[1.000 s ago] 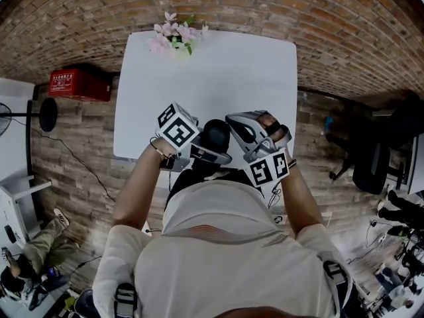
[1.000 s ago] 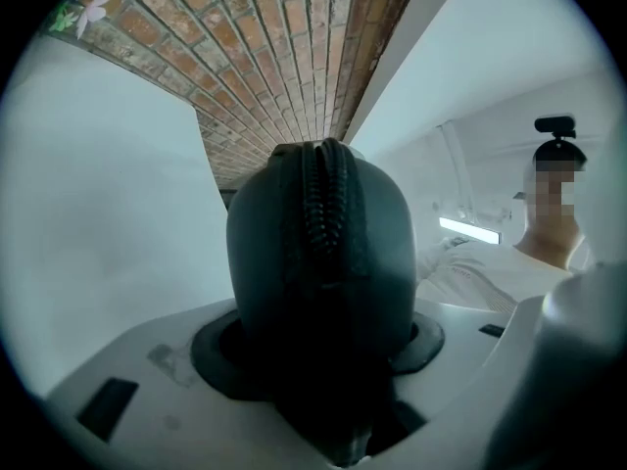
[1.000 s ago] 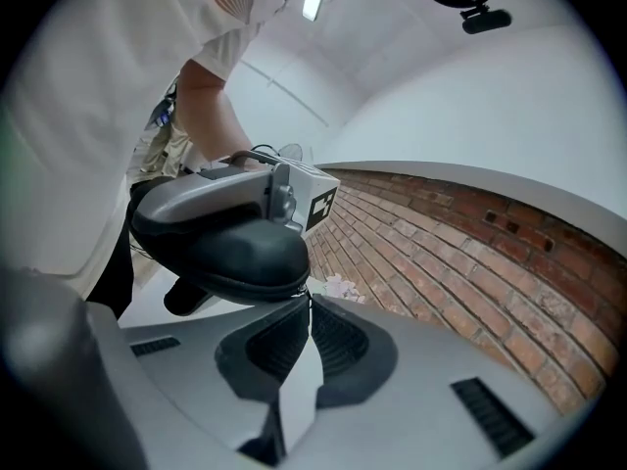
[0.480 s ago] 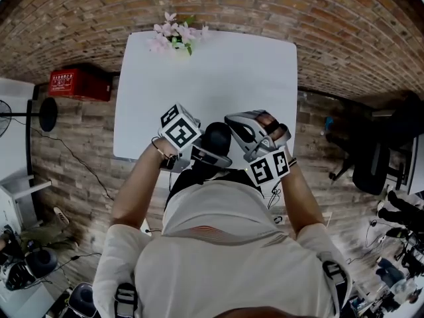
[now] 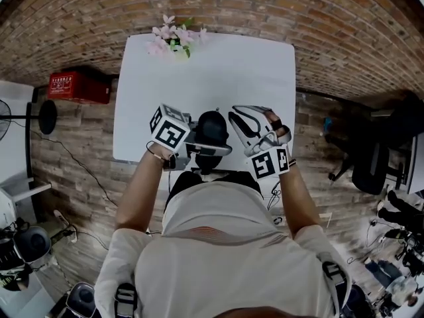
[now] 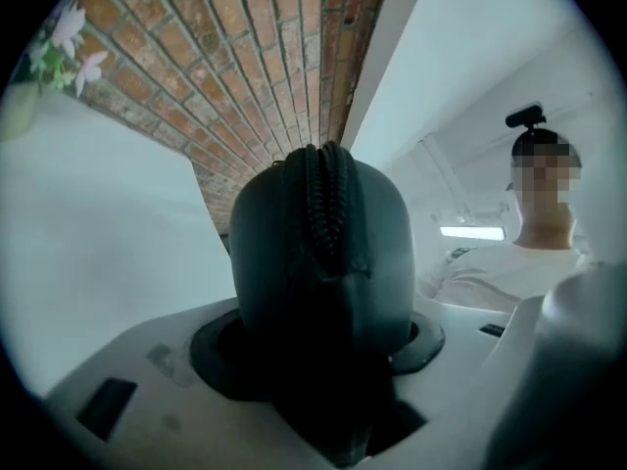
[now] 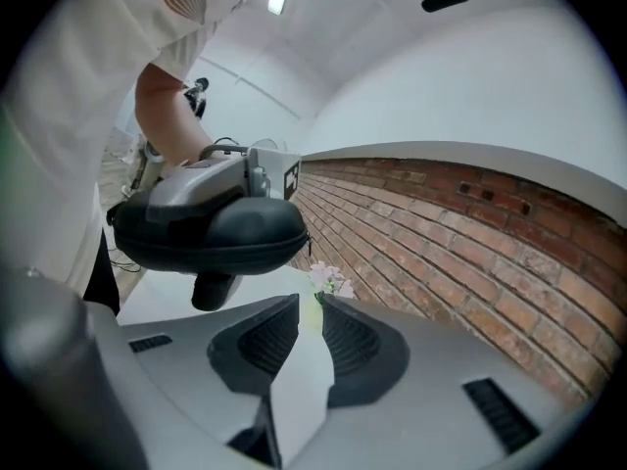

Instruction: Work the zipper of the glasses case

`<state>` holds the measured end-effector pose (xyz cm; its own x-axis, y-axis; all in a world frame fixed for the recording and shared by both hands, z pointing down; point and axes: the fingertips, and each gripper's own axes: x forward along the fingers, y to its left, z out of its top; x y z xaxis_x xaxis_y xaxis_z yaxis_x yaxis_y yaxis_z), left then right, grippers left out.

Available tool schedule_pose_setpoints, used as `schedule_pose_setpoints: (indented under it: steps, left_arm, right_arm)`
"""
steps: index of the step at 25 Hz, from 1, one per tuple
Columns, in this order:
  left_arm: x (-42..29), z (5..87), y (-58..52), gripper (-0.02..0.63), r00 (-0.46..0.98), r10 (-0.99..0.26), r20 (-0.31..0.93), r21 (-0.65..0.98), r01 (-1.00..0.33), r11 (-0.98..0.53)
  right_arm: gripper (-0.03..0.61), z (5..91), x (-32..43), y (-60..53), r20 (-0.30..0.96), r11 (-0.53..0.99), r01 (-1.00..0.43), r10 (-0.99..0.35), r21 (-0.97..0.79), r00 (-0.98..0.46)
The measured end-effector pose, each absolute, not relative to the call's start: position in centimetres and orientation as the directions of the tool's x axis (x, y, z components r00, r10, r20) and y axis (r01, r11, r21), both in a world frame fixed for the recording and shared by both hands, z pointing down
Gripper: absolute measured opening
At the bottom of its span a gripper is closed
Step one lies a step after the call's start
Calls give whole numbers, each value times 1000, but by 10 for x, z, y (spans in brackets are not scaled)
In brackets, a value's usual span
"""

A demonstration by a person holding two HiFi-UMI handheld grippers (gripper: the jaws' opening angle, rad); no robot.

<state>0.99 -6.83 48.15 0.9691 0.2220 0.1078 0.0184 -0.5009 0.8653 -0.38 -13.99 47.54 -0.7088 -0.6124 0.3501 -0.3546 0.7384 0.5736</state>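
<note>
The black glasses case (image 5: 212, 130) is clamped in my left gripper (image 5: 192, 144), held in the air over the near edge of the white table (image 5: 212, 71). In the left gripper view the case (image 6: 318, 253) stands end-on between the jaws, its zipper (image 6: 323, 199) running up the middle. My right gripper (image 5: 246, 126) hangs just right of the case and apart from it. Its jaws are opening, with a narrow gap and nothing between the pads (image 7: 265, 346). From the right gripper view the case (image 7: 211, 233) sits up and left of the right gripper (image 7: 309, 346).
A small bunch of pink flowers (image 5: 173, 37) stands at the table's far edge. Brick-patterned floor surrounds the table, with a red box (image 5: 79, 85) to the left and dark chairs (image 5: 371, 151) to the right.
The right gripper's jaws have parted and it has drawn a little away from the case. The left gripper and case shifted slightly forward over the table.
</note>
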Motion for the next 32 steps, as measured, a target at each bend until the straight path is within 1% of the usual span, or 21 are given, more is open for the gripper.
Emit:
schedule_pose_setpoints:
  steps: [2,4,6,9,11,13,18,21,23,29,32]
  left_arm:
    - [4,482,-88,262,981,101,164,807,-74,-585]
    - [-6,481,-112,262,980,-57,193,756,-185,-628]
    - [-21,476,-137,261,957,-230,179,724,-286,-628]
    - [-51,467,-168,261,869,-466,166,655,-450,-607]
    - [-69,463,-180,262,802,-573,166,607,-541,-582]
    - [-86,457,-187,262,742,-651,161,567,-609,-555]
    - [-122,440,-188,261,592,-794,139,443,-754,-485]
    - [-135,427,-181,262,527,-843,107,369,-809,-458]
    - [-142,419,-177,262,486,-869,87,319,-840,-438]
    - [-154,408,-171,261,396,-913,97,184,-909,-374]
    - [-155,406,-170,262,386,-916,110,170,-915,-365]
  right_arm:
    - [124,474,5,-146,345,729,-411,-643,547,-684]
    - [123,474,12,-152,343,720,-460,-668,519,-660]
    - [121,474,19,-156,341,711,-505,-689,490,-639]
    - [101,471,28,-162,336,696,-572,-714,434,-614]
    - [81,464,35,-167,328,679,-621,-733,392,-595]
    - [67,460,42,-171,322,656,-673,-755,343,-571]
    - [52,451,63,-180,297,597,-786,-789,163,-537]
    - [52,444,78,-184,262,553,-832,-809,33,-527]
    - [52,439,87,-185,240,521,-853,-826,-21,-510]
    - [51,416,105,-182,180,458,-887,-870,-52,-460]
    - [51,408,107,-178,163,445,-894,-880,-40,-446]
